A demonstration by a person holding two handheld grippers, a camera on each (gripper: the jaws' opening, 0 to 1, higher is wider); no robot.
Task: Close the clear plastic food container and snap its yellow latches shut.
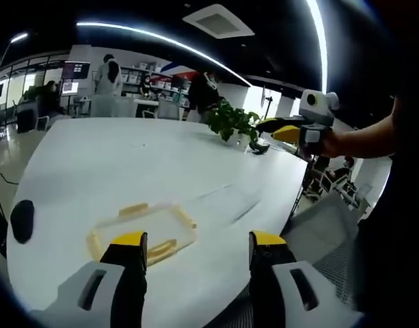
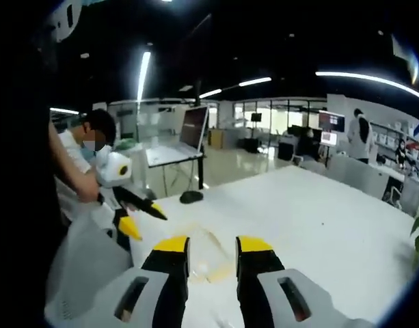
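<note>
- Open-plan office around me: ceiling light strips, screens, people at the far end, and a potted plant (image 1: 231, 123) at the far edge of the broad white desk (image 1: 127, 164).
- On the desk lies the clear plastic food container (image 1: 142, 229), flat, its lid seemingly down, with the yellow latches (image 1: 134, 209) along its rim. I cannot tell whether any is snapped.
- My left gripper (image 1: 198, 256) hovers just short of it, jaws spread wide with nothing between them, the left jaw overlapping the near edge. I judge that is to line up on a latch.
- My right gripper (image 2: 212, 257) is held off to the side, above the desk, jaws parted and empty, well apart from the container (image 2: 210, 258).
</note>
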